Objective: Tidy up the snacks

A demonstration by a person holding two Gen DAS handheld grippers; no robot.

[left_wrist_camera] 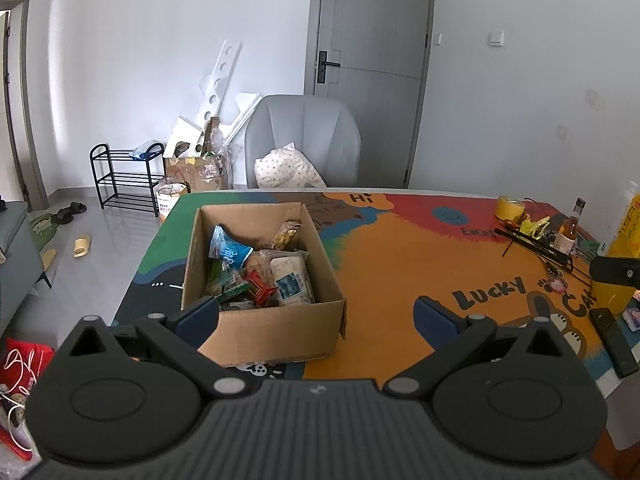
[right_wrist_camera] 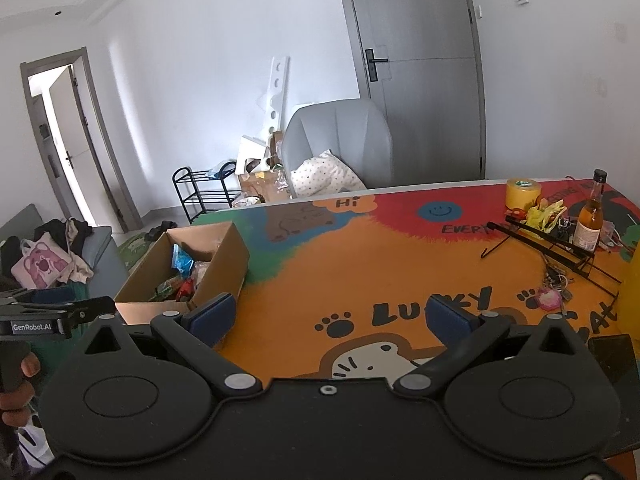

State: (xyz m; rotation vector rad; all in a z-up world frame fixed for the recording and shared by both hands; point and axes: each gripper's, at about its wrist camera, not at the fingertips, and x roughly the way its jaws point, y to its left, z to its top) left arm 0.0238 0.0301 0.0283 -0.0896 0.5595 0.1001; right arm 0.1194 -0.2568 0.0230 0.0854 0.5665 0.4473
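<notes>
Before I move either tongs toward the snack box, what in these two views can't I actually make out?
- Cardboard box: lower snack layers hidden beneath the top packets, left wrist view.
- Same box in the right wrist view: its near wall and the right tongs' left finger hide most of the contents.
- Packet labels: too small to read in either view.
- Yellow container: cut off by the right frame edge, left wrist view.
- Left tongs: open, holding nothing.

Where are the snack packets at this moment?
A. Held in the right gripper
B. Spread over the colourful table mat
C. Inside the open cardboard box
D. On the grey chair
C: the snack packets lie inside the open cardboard box, and both grippers are open and hold nothing.
</notes>
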